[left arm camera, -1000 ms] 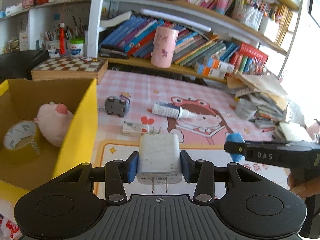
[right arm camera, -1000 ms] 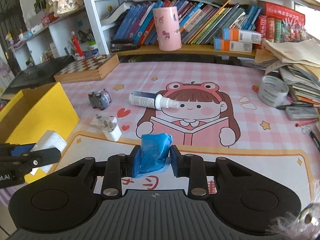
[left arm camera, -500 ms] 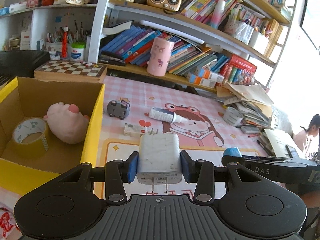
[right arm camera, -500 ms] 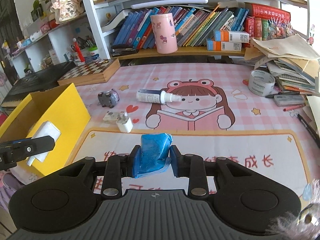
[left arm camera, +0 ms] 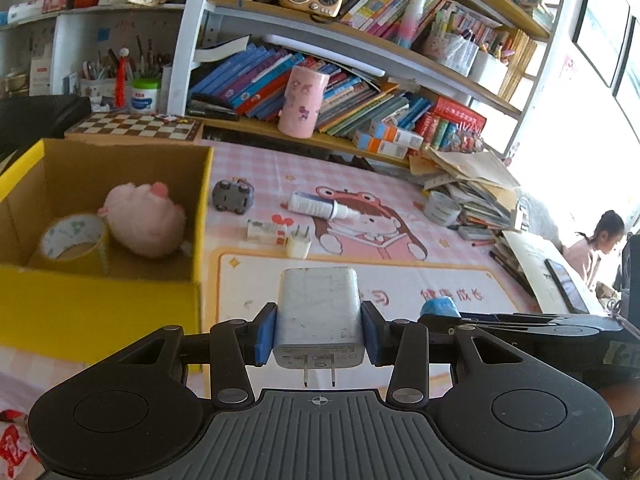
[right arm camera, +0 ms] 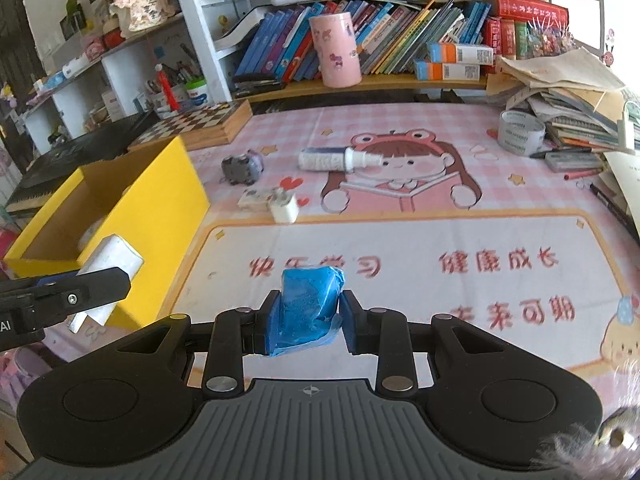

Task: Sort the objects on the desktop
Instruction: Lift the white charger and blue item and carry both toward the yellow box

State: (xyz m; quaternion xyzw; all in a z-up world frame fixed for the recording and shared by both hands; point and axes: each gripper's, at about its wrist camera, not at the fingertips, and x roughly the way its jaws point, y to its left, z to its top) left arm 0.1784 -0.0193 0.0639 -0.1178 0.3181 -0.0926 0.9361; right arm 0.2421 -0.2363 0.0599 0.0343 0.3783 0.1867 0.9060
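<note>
A: We are over a counter [right arm camera: 420,168] covered with a pink checked mat that has a cartoon girl and red characters. Behind it we see a shelf [left arm camera: 360,136] full of books, with a pink cup [left arm camera: 302,102] standing on it, and a chessboard [left arm camera: 136,126] to the left.

B: And our jaws?

A: Our left gripper [left arm camera: 319,330] pinches a white charger [left arm camera: 318,314] from both sides, the two prongs pointing toward the camera. Our right gripper [right arm camera: 306,318] is pressed onto a blue packet [right arm camera: 308,304]. Both things are lifted above the mat.

B: Where do the other things lie?

A: A yellow box [left arm camera: 100,304] stands at the left, with a pink plush toy [left arm camera: 142,220] and a tape roll [left arm camera: 74,238] inside, touching each other. On the mat lie a grey toy car [left arm camera: 233,196], a white spray bottle [left arm camera: 318,205], a small carton [left arm camera: 266,232] and a small plug [left arm camera: 299,243] just beside it. Another tape roll [right arm camera: 521,132] sits near the paper pile [right arm camera: 560,88] at the right.

B: What is hard to see?

A: In the right view our left gripper hides part of the box, and its inside is blurred. We cannot read the packet's label.
</note>
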